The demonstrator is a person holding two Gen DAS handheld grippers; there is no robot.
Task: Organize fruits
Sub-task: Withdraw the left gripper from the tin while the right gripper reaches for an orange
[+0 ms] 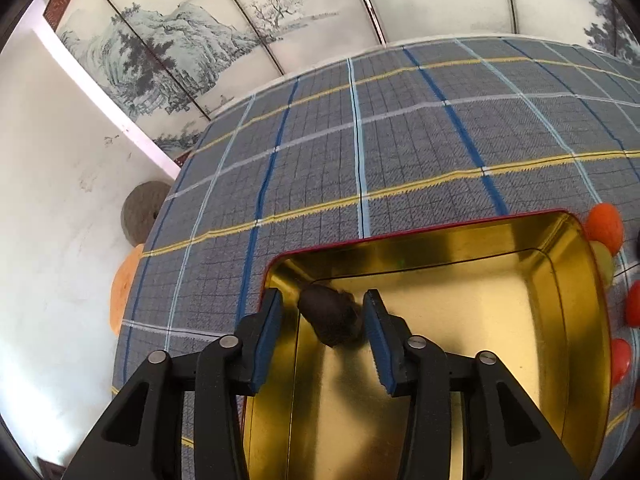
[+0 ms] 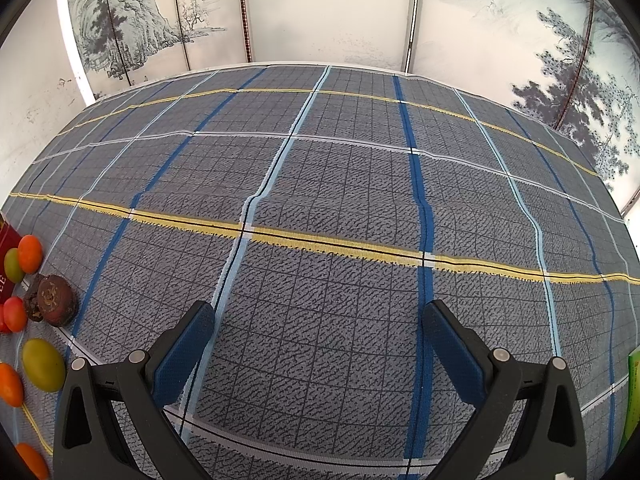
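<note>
Left gripper (image 1: pixel 323 312) jaws slack around dark brown fruit (image 1: pixel 330 314) in gold tin (image 1: pixel 560 280) corner; fruit may roll, snag pad on withdrawal. Right gripper (image 2: pixel 320 320) wide, empty.

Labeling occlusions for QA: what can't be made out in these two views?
- Left wrist: near end of the gold tin is cut off by the frame; left claw hides part of its floor.
- Left wrist: whether the right pad touches the dark fruit is unclear.
- Both views: orange fruits are clipped at the edges.
- Right wrist: green item mostly cut off.
</note>
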